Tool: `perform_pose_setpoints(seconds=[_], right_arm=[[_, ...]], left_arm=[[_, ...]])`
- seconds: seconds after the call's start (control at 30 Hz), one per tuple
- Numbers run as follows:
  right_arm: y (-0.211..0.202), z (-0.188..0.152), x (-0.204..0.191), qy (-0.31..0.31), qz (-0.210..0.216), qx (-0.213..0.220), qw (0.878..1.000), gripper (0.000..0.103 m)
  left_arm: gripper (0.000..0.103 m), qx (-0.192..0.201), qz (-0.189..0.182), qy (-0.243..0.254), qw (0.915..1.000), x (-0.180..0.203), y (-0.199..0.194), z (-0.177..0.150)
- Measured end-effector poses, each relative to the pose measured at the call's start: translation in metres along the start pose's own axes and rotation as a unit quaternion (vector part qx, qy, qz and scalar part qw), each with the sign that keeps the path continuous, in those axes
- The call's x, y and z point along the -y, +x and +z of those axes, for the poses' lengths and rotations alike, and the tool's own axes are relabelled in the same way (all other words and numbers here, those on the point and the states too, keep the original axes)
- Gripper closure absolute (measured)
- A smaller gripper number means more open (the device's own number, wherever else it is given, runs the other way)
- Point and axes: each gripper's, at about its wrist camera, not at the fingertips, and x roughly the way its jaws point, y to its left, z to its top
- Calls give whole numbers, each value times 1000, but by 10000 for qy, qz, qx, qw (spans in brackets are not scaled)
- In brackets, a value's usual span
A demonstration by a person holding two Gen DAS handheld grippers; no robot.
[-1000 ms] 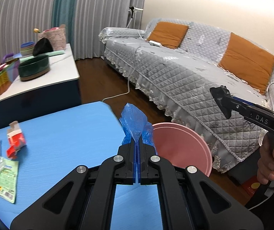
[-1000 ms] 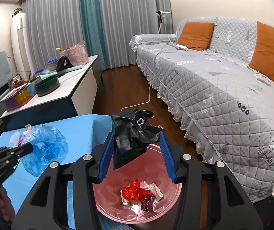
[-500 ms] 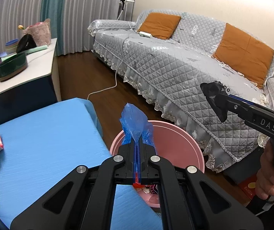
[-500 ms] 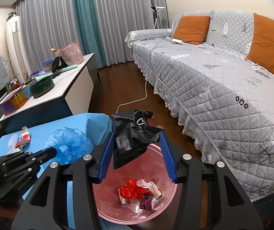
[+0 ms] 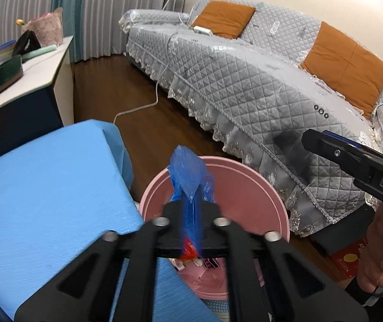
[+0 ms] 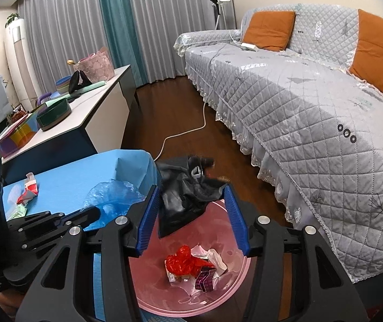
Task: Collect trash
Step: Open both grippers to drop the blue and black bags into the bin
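Both wrist views — over pink bin (image 5: 261, 187)

Your left gripper (image 5: 191, 209) tilts downward over the pink bin (image 5: 258, 185); its jaws have just been opening, with a blue plastic bag (image 5: 190, 177) between them, and whether they still pinch it is unclear; your right gripper (image 6: 192, 214) also angles down above the bin; its blue-padded jaws have just been opening, a black bag (image 6: 183, 198) in the gap; your right hand (image 5: 379, 255) wraps its handle beside the bin.
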Motion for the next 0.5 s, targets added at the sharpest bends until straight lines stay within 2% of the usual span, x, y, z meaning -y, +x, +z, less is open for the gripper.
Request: perform_pose_setpoints(seconds=[0.07, 0.17, 0.5], right_arm=[[2, 0, 0, 10, -24, -15, 10000, 41], [3, 0, 1, 45, -43, -30, 10000, 38], [0, 4, -6, 81, -22, 102, 9999, 38]], left_arm=[[72, 26, 16, -12, 10000, -1, -1, -1], [72, 12, 27, -26, 10000, -3, -2, -4], [72, 116, 157, 16, 9998, -17, -32, -8]])
